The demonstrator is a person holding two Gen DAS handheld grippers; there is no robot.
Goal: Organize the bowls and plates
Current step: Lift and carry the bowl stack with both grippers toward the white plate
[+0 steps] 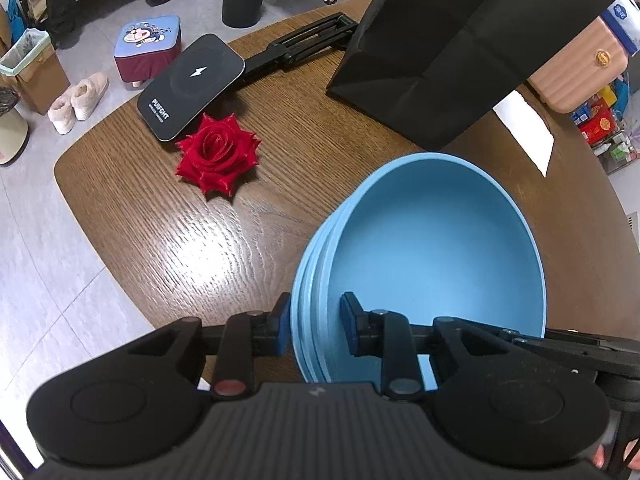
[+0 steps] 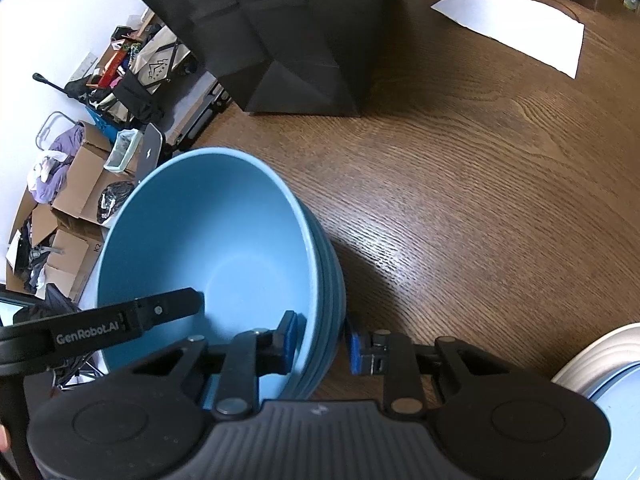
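A stack of several nested blue bowls (image 1: 436, 248) sits over the brown wooden table (image 1: 168, 224). My left gripper (image 1: 316, 324) is shut on the stack's near-left rims, one blue pad inside the top bowl and one outside. On the opposite side of the bowls (image 2: 208, 248), my right gripper (image 2: 322, 342) is shut on the rims in the same way. The left gripper's inner finger (image 2: 160, 312) shows inside the bowl in the right wrist view. A cream plate (image 2: 592, 356) with a light blue plate (image 2: 624, 404) on it lies at the lower right.
A black paper bag (image 1: 440, 60) stands just behind the bowls. A red rose (image 1: 218, 156) and a black charging pad (image 1: 192, 84) lie to the left, near the table's edge. A white paper sheet (image 2: 516, 24) lies at the back right, and a pink case (image 1: 576, 72) beyond it.
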